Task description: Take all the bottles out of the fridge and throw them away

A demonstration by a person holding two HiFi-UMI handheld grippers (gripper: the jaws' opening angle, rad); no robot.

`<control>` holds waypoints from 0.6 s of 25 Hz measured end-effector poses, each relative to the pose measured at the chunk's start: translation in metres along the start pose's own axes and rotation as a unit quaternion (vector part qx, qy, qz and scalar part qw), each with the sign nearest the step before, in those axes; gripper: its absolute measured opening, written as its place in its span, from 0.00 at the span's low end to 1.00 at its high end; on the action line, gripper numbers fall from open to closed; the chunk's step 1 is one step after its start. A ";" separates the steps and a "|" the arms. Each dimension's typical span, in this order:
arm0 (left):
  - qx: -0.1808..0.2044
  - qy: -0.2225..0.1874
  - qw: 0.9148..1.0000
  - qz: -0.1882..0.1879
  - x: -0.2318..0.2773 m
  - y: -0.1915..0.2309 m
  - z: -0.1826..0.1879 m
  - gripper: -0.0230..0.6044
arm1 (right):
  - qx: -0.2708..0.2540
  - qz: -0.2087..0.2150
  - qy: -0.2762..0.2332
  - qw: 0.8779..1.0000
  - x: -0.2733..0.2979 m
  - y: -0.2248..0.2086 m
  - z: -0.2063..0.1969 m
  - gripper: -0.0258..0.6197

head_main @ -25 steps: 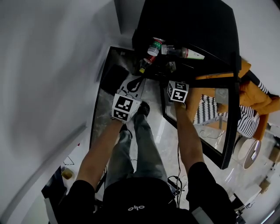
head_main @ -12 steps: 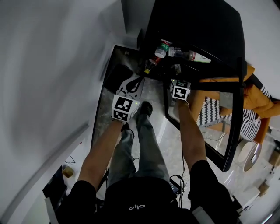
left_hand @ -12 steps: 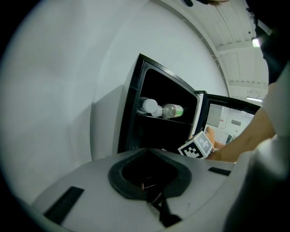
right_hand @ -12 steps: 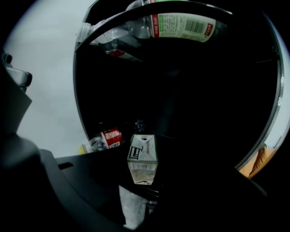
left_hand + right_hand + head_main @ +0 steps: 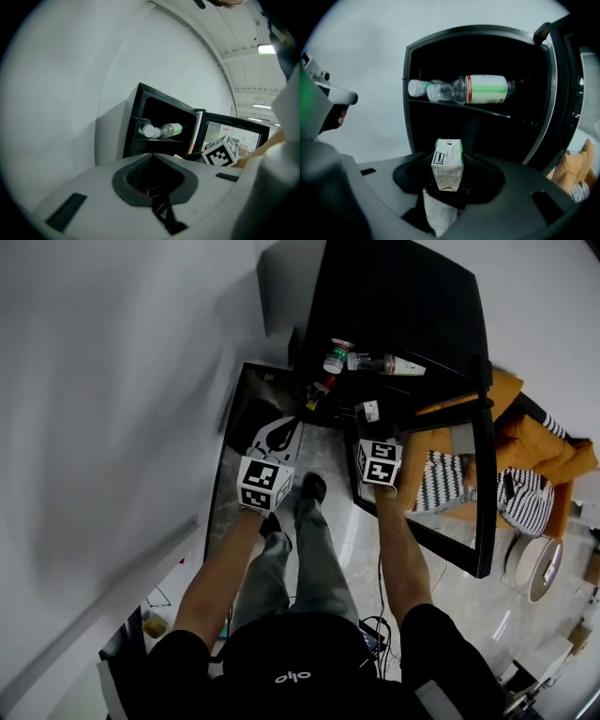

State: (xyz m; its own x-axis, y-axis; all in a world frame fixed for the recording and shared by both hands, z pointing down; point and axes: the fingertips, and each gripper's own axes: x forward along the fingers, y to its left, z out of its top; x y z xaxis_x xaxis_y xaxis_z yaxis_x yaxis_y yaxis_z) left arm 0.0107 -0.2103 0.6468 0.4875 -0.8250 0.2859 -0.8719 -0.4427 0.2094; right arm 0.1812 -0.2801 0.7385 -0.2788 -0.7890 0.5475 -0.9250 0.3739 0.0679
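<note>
Head view: high before the fridge (image 5: 403, 306), facing steeply down, farthest off.
Left gripper view: set back, left of the fridge's front, facing it obliquely, mid-distance.
Right gripper view: nearest, squarely before the open fridge.
Shared by all three: the fridge interior with its bottles (image 5: 464, 89).

You stand beside a plain white wall (image 5: 112, 381) on a glossy pale tiled floor (image 5: 469, 615); to your right, an orange sofa (image 5: 562, 460) holds a black-and-white striped cushion (image 5: 523, 502).

Lower fridge compartment (image 5: 487, 136) in shadow, small bottle (image 5: 316, 392) perhaps red-capped, blurred
</note>
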 end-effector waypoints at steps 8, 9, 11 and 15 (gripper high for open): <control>0.009 -0.030 0.999 -0.025 -0.048 -0.028 0.058 0.04 | 0.030 -0.013 -0.045 0.998 -0.109 0.022 0.070 0.35; 0.011 -0.034 0.999 -0.028 -0.054 -0.031 0.065 0.04 | 0.033 -0.015 -0.050 0.998 -0.121 0.023 0.079 0.35; 0.018 -0.040 0.999 -0.032 -0.066 -0.035 0.079 0.04 | 0.040 -0.021 -0.062 0.997 -0.144 0.025 0.096 0.35; 0.025 -0.050 0.998 -0.039 -0.092 -0.047 0.098 0.04 | 0.048 -0.030 -0.083 0.995 -0.186 0.027 0.121 0.35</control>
State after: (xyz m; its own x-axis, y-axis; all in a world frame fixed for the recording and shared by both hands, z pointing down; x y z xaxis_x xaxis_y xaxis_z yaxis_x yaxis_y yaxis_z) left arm 0.0019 -0.1483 0.5189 0.5487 -0.8173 0.1759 -0.8341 -0.5212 0.1805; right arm 0.1769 -0.1820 0.5372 -0.2546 -0.8810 0.3988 -0.9591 0.2828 0.0123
